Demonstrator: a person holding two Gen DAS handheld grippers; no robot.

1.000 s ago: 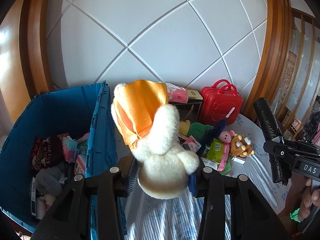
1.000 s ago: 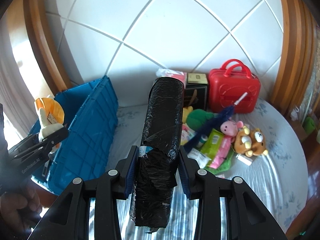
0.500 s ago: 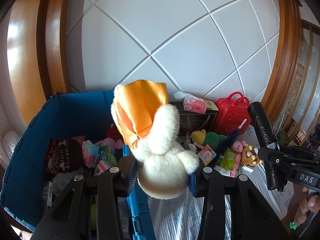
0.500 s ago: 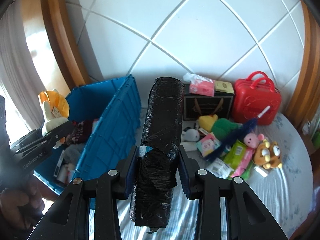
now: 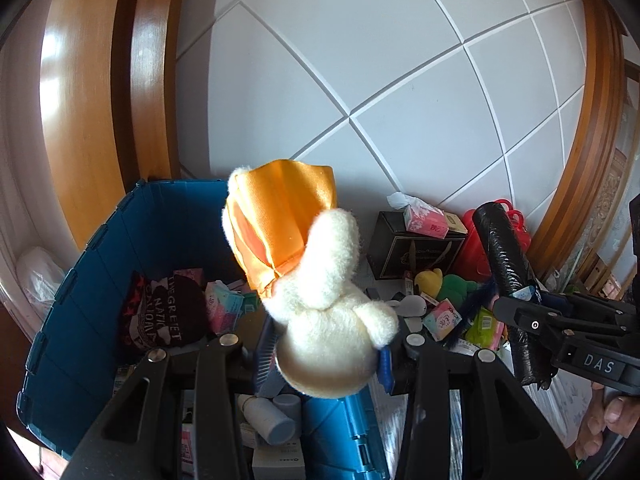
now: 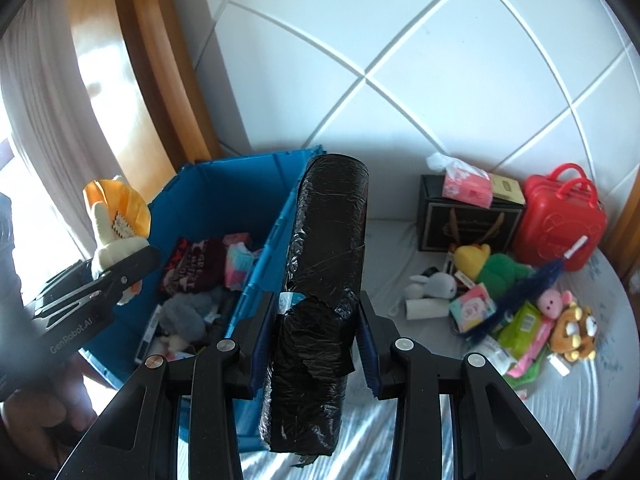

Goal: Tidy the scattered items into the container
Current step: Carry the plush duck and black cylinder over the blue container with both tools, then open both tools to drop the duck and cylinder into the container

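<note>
My left gripper (image 5: 326,354) is shut on a white plush toy (image 5: 328,320) that wears an orange satin cloth (image 5: 280,216). It hangs over the right wall of the blue crate (image 5: 72,304). My right gripper (image 6: 316,340) is shut on a long black plastic-wrapped roll (image 6: 324,272), held upright just right of the crate (image 6: 224,196). In the right wrist view the left gripper (image 6: 116,276) with the plush toy (image 6: 114,236) shows at the left, above the crate. The roll (image 5: 508,280) and right gripper (image 5: 520,312) appear at the right of the left wrist view.
The crate holds a dark printed cloth (image 5: 164,312), packets and bottles (image 5: 268,420). On the bedsheet lie a black box (image 6: 464,220) with a pink tissue pack (image 6: 464,184), a red toy suitcase (image 6: 560,220), a green-and-yellow plush (image 6: 492,264), a bear plush (image 6: 576,328), a blue duster (image 6: 520,296).
Both grippers have swung left toward the crate with their loads still gripped. The crate's inside now fills more of both views, and the scattered toys have slid to the right.
</note>
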